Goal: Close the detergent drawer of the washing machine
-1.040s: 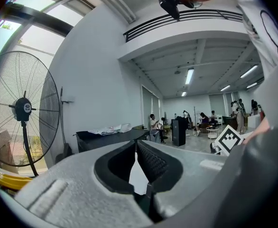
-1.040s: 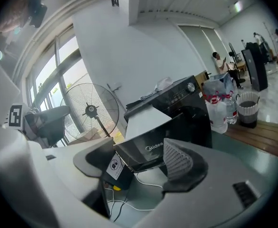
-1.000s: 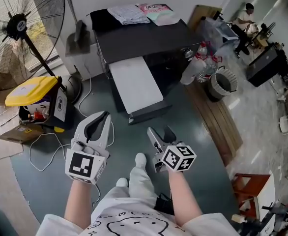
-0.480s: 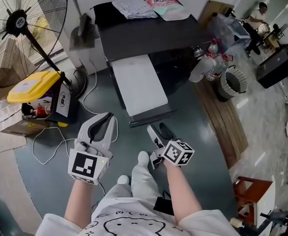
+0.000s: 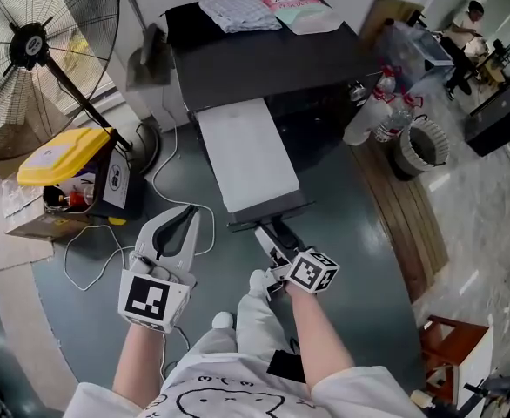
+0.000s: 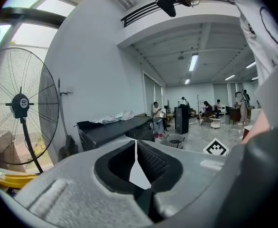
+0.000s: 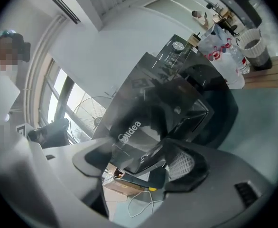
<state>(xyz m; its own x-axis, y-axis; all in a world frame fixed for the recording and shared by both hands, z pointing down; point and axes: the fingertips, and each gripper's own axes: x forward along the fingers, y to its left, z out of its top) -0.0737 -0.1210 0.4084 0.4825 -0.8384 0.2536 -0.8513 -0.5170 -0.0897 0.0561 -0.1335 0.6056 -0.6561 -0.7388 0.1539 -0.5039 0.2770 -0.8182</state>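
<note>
The black washing machine (image 5: 264, 59) stands at the top centre of the head view. Its detergent drawer (image 5: 246, 155) is pulled far out toward me, white on top with a dark front panel (image 5: 268, 212). My right gripper (image 5: 271, 238) is open, and its tips reach up to that front panel. In the right gripper view the panel (image 7: 129, 132), printed "Midea", fills the space between the spread jaws of the right gripper (image 7: 139, 151). My left gripper (image 5: 183, 212) hangs left of the drawer, apart from it. Its tips (image 6: 136, 148) meet, with nothing between them.
A large fan (image 5: 29, 42) and a yellow-lidded box (image 5: 59, 159) stand at the left, with a white cable (image 5: 90, 251) on the floor. A bag of bottles (image 5: 381, 103), a bin (image 5: 420, 146) and a wooden board (image 5: 403, 207) lie at the right. Folded cloths (image 5: 238, 11) rest on the machine.
My right gripper has moved forward from short of the drawer up to its front panel. The left gripper has kept its place beside it.
</note>
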